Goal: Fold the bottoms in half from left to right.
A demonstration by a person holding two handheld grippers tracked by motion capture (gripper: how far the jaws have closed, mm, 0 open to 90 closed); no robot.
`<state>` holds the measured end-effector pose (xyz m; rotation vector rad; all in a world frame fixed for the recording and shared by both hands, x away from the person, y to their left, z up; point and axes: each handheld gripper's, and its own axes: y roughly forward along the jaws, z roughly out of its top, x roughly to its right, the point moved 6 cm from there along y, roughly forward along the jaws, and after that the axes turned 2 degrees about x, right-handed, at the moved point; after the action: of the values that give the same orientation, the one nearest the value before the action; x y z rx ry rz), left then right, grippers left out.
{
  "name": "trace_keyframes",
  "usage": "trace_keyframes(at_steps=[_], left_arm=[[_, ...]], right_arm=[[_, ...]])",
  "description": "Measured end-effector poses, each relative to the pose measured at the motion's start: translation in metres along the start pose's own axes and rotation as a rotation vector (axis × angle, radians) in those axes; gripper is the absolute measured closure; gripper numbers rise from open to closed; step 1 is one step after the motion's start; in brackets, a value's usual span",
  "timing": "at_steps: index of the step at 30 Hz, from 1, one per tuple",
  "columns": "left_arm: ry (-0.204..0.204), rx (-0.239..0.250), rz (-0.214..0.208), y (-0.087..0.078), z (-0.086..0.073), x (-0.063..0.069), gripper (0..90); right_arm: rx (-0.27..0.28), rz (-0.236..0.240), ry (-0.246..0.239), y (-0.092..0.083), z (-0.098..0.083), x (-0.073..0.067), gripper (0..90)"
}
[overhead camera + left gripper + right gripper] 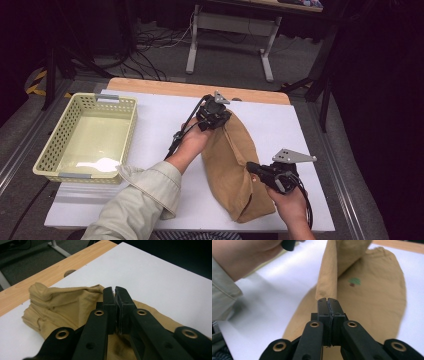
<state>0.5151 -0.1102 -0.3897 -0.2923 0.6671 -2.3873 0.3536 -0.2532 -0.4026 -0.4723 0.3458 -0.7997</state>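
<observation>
here the tan garment [231, 165] lies folded, small green mark.

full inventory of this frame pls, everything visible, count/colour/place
cloth garment: 1, tan, small green mark on it, middle of the table, pinched at two edges
basket: 1, pale yellow, perforated walls, left end of the table
white object in basket: 1, too glary to identify
table top: 1, white, with a wooden strip along the far edge
desk frame legs: 2, grey, on the floor beyond the table
cables: several, black, on the floor behind
left gripper: 1, black, shut on the garment's far end
right gripper: 1, black, shut on a raised fold at the near end
sleeve: 1, light grey-green, on the left forearm
</observation>
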Motion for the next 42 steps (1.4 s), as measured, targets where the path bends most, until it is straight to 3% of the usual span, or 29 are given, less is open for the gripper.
trace_keyframes(at_steps=[12,18,21,22,23,25,28,32,36,41,42], left_arm=[[0.012,-0.044,-0.017,0.034,-0.007,0.010,86.5],[0.019,-0.035,-0.018,0.034,-0.007,0.013,78.4],[0.025,-0.030,-0.022,0.024,-0.007,0.012,73.8],[0.023,-0.027,-0.028,0.019,-0.007,0.011,73.0],[0.022,-0.021,-0.030,0.016,-0.008,0.011,71.8],[0.015,-0.014,-0.042,0.005,-0.011,0.008,69.1],[-0.003,0.005,-0.059,-0.015,-0.019,0.004,66.2],[-0.026,0.019,-0.077,-0.039,-0.034,-0.001,60.3],[-0.053,0.031,-0.089,-0.060,-0.052,-0.004,54.8],[-0.059,0.031,-0.084,-0.077,-0.073,-0.005,52.2],[-0.061,0.034,-0.085,-0.082,-0.078,-0.005,51.9]], right_arm=[[-0.090,-0.083,0.067,-0.002,-0.032,0.033,89.9],[-0.112,-0.112,0.090,-0.003,-0.042,0.043,89.8],[-0.128,-0.149,0.088,-0.002,-0.046,0.051,88.3],[-0.143,-0.160,0.089,-0.001,-0.048,0.053,83.8],[-0.156,-0.168,0.089,-0.001,-0.048,0.055,73.0],[-0.136,-0.188,0.073,-0.002,-0.045,0.059,58.5],[-0.101,-0.203,0.059,-0.008,-0.039,0.060,51.8],[-0.088,-0.203,0.015,-0.008,-0.032,0.054,52.0],[-0.133,-0.201,-0.027,0.002,-0.033,0.051,56.7],[-0.155,-0.142,-0.062,0.009,-0.033,0.038,62.9],[-0.167,-0.112,-0.086,0.014,-0.033,0.030,65.6]])
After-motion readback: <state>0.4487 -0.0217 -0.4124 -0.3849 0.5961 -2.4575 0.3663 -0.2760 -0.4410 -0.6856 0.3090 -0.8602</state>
